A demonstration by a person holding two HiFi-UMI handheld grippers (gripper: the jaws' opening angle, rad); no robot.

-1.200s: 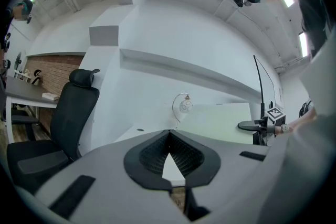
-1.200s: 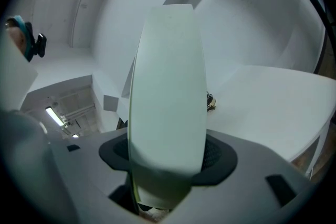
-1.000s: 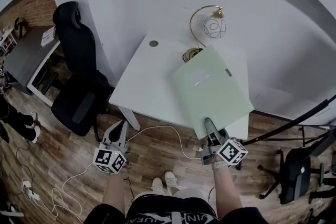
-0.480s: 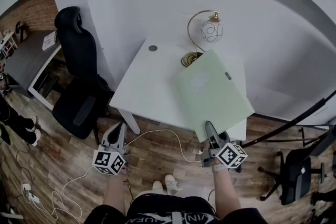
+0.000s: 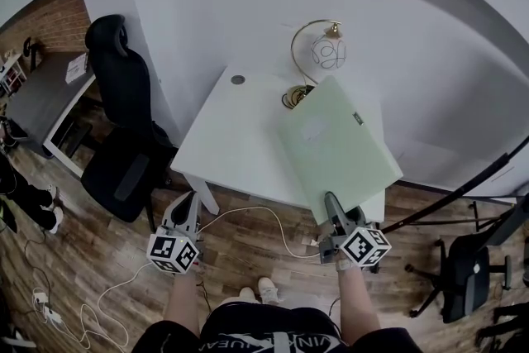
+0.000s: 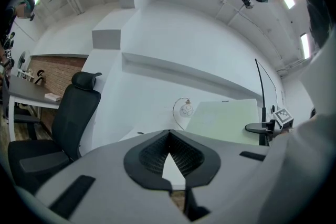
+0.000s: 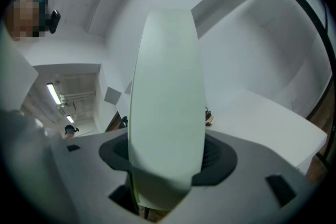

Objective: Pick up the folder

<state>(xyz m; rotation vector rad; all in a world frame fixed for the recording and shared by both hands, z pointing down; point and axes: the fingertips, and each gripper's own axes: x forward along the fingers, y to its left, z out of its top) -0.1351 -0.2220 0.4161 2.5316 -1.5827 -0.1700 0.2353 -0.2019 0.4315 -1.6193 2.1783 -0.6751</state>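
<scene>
The folder [image 5: 335, 149] is a large pale green sheet tilted above the right half of the white table [image 5: 231, 136]. My right gripper [image 5: 332, 207] is shut on its near edge, off the table's front. In the right gripper view the folder [image 7: 168, 102] stands edge-on between the jaws of that gripper [image 7: 165, 165], pressed by both pads. My left gripper [image 5: 183, 204] hangs above the wooden floor in front of the table's left corner, jaws together and nothing in them. In the left gripper view the folder [image 6: 226, 120] shows at right beyond the closed gripper [image 6: 169, 139].
A brass arc lamp [image 5: 318, 54] with a glass globe stands at the table's back, its base beside the folder's far corner. A black office chair [image 5: 124, 128] stands left of the table. A white cable [image 5: 264, 215] runs over the floor. A slanted black pole [image 5: 463, 193] and another chair [image 5: 463, 277] are at right.
My right gripper has risen slightly with the folder and rolled a little, so the folder's far corner sits nearer the lamp base. The left gripper has stayed put.
</scene>
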